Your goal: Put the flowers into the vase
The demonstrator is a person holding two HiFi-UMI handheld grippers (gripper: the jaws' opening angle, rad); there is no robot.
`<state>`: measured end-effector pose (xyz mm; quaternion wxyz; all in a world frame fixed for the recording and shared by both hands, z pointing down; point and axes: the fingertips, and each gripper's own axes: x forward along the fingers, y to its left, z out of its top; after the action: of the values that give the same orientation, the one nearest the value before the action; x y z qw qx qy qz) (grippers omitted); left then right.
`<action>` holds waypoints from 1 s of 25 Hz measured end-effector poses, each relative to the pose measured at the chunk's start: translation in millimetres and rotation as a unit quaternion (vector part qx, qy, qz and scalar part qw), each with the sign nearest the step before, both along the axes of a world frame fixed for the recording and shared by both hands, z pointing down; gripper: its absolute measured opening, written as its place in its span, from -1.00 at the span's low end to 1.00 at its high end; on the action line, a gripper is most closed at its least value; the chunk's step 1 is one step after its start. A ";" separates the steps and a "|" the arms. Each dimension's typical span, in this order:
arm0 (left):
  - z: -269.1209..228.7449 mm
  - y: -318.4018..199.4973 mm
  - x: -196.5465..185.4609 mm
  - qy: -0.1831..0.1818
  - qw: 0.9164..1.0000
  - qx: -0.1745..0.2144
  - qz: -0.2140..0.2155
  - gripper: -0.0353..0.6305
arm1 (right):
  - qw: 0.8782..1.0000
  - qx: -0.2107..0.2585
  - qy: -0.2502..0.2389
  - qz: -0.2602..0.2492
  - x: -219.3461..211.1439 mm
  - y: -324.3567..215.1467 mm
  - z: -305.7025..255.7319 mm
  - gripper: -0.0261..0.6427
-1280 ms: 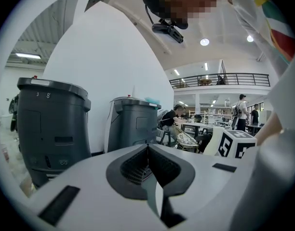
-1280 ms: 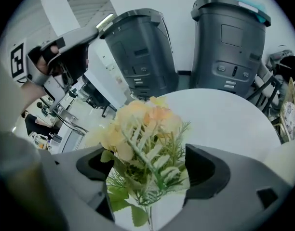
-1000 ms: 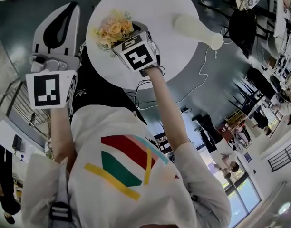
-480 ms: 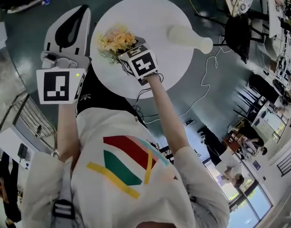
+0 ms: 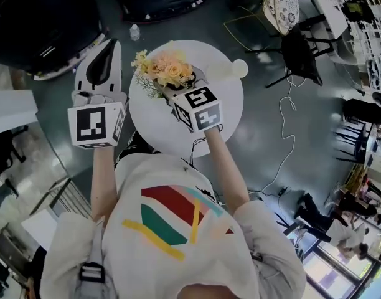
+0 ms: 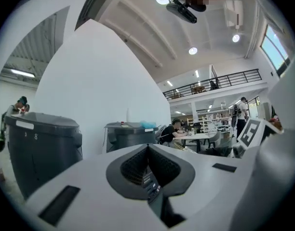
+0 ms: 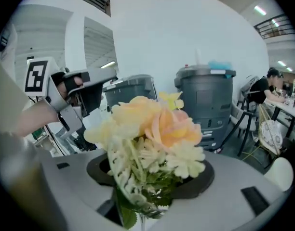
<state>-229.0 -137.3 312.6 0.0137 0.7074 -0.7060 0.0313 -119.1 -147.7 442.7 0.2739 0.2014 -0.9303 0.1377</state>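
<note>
Yellow and peach flowers [image 7: 152,124] stand pinched in the closing right gripper [image 7: 150,186], ready for the cream vase [image 5: 226,71]; the left gripper [image 6: 148,165] is pressed together.

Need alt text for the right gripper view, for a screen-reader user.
A bunch of peach and cream flowers fills the centre, its stems between the fingers of the right gripper, which are closing on them. Behind, the left gripper shows at the left, with two grey bins against a white wall.

White tee [image 5: 228,254], red-green-yellow chest stripes [image 5: 169,220]
</note>
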 end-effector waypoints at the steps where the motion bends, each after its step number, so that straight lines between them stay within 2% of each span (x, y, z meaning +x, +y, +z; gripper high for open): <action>1: -10.7 -0.9 1.8 -0.007 1.000 0.009 -0.002 -0.87 | 1.000 0.018 -0.013 0.007 3.6 -2.0 -16.6 -0.06; 6: -69.2 -11.4 34.9 -0.040 0.997 0.062 0.035 -0.87 | 0.991 0.095 -0.080 0.055 38.7 -1.3 -103.9 -0.06; 9: -89.9 -17.4 63.0 -0.051 0.995 0.072 0.056 -0.87 | 0.981 0.121 -0.129 0.079 70.7 8.1 -155.9 -0.06; 12: -93.1 -23.0 90.1 -0.060 0.992 0.073 0.084 -0.87 | 0.966 0.145 -0.187 0.103 103.1 20.1 -192.3 -0.06; 16: -101.5 -30.4 122.5 -0.051 0.986 0.089 0.129 -0.87 | 0.947 0.171 -0.241 0.130 137.4 33.5 -218.2 -0.06; 19: -106.3 -33.0 144.1 -0.038 0.983 0.099 0.152 -0.87 | 0.939 0.186 -0.253 0.140 156.5 38.5 -223.1 -0.06; 22: -111.4 -34.8 163.9 -0.045 0.980 0.101 0.167 -0.87 | 0.935 0.189 -0.260 0.151 171.9 37.5 -227.2 -0.06; 25: -113.2 -36.8 171.4 -0.061 0.978 0.098 0.175 -0.87 | 0.925 0.191 -0.284 0.164 181.2 32.1 -237.1 -0.06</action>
<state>-57.6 -174.1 199.4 -0.1042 0.8145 -0.5708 0.0070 62.1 -115.6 205.6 -0.0718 0.3526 -0.9316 0.0514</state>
